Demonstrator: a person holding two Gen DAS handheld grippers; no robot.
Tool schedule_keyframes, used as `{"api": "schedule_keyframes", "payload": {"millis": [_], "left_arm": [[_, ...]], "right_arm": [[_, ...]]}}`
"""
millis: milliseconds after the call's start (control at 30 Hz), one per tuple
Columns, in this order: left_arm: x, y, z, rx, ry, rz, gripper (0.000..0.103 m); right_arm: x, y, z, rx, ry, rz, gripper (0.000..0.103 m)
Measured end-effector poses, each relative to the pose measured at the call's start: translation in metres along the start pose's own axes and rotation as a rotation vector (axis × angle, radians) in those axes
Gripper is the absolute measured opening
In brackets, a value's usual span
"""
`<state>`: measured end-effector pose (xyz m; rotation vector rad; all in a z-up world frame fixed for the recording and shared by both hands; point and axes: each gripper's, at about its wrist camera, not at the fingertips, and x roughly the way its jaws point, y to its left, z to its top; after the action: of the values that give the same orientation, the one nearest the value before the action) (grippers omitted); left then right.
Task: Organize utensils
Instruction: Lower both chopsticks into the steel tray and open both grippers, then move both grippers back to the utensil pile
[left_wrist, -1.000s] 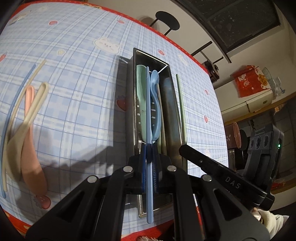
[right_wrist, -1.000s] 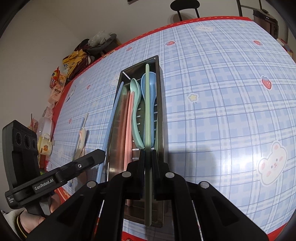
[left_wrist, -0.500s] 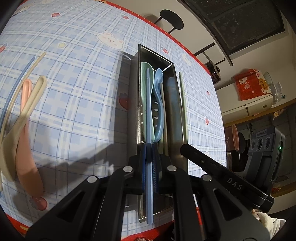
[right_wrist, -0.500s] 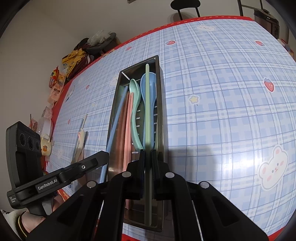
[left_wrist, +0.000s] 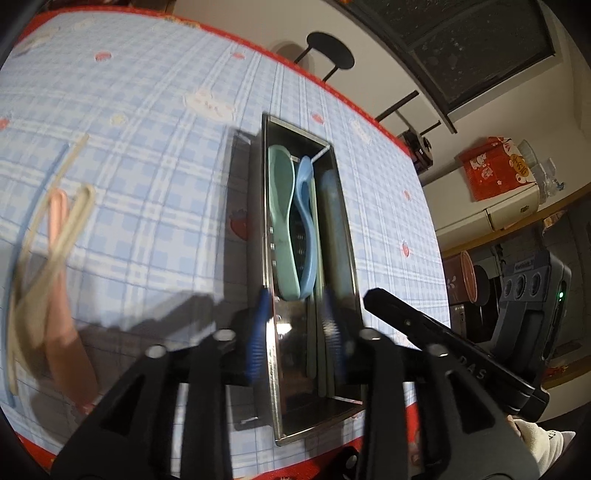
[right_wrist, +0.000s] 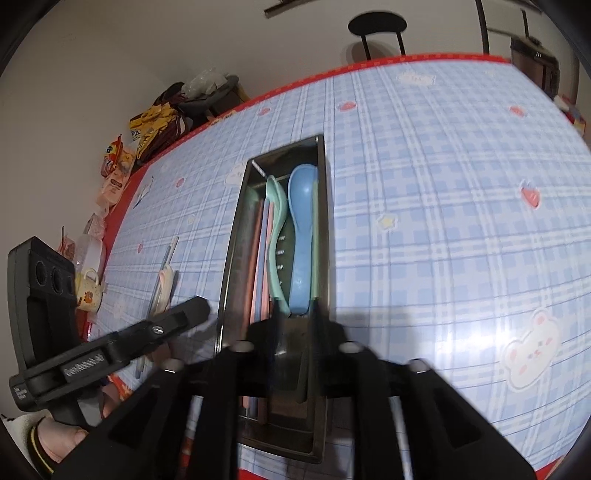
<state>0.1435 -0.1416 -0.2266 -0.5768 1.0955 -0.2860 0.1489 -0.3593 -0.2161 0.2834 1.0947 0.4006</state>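
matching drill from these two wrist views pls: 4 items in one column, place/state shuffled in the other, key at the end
Things:
1. mint green spoon
2. blue spoon
3. pink spoon
4. left gripper

Places or states:
A. on the tablecloth, outside the metal tray
B. jaws apart over the tray's near end, nothing pinched, having just opened
C. in the tray, against its left wall in the left wrist view
D. in the tray, just right of the mint green spoon in both views

Pairs: 1-C, 2-D, 3-A, 4-B
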Motion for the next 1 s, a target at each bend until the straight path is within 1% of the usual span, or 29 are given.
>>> {"api": "schedule_keyframes", "payload": {"millis": [33,67,100,133,167,200,233,267,300,333,400,600,767,1000], "left_arm": [[-0.005,0.001,0.001,0.003,-0.018,0.007,0.049],[-0.011,0.002,0.002,0.004,-0.037,0.014,0.057],[-0.017,0.004,0.004,0.004,-0.054,0.021,0.063],[-0.022,0.006,0.004,0.004,-0.068,0.031,0.065],[-0.026,0.008,0.005,0.004,-0.078,0.045,0.073],[-0.029,0.010,0.005,0.004,-0.087,0.055,0.078],[-0.034,0.013,0.006,0.002,-0.100,0.066,0.081],[-0.038,0.015,0.006,-0.001,-0.109,0.071,0.084],[-0.041,0.017,0.005,-0.003,-0.118,0.077,0.085],[-0.044,0.021,0.005,-0.008,-0.122,0.088,0.085],[-0.049,0.026,0.004,-0.019,-0.125,0.100,0.095],[-0.059,0.039,-0.005,-0.053,-0.135,0.134,0.096],[-0.062,0.054,-0.013,-0.087,-0.108,0.185,0.097],[-0.084,0.079,-0.018,-0.098,-0.102,0.247,0.097]], "right_arm": [[-0.004,0.000,0.000,-0.004,-0.016,-0.007,0.048],[-0.008,0.000,0.000,-0.007,-0.034,-0.012,0.058],[-0.013,-0.001,0.001,-0.010,-0.054,-0.020,0.065],[-0.017,-0.002,0.001,-0.011,-0.066,-0.021,0.068],[-0.019,-0.003,0.000,-0.009,-0.074,-0.020,0.073],[-0.022,-0.004,0.000,-0.005,-0.083,-0.021,0.080],[-0.024,-0.005,0.000,-0.002,-0.093,-0.024,0.083],[-0.026,-0.005,-0.001,0.000,-0.101,-0.029,0.090],[-0.028,-0.006,-0.001,-0.001,-0.111,-0.035,0.096],[-0.029,-0.005,-0.002,-0.003,-0.115,-0.034,0.097],[-0.031,-0.003,-0.006,-0.016,-0.119,-0.055,0.097],[-0.030,0.005,-0.013,-0.042,-0.110,-0.093,0.097],[-0.024,0.018,-0.020,-0.059,-0.099,-0.114,0.097],[-0.011,0.043,-0.027,-0.060,-0.088,-0.110,0.097]]}}
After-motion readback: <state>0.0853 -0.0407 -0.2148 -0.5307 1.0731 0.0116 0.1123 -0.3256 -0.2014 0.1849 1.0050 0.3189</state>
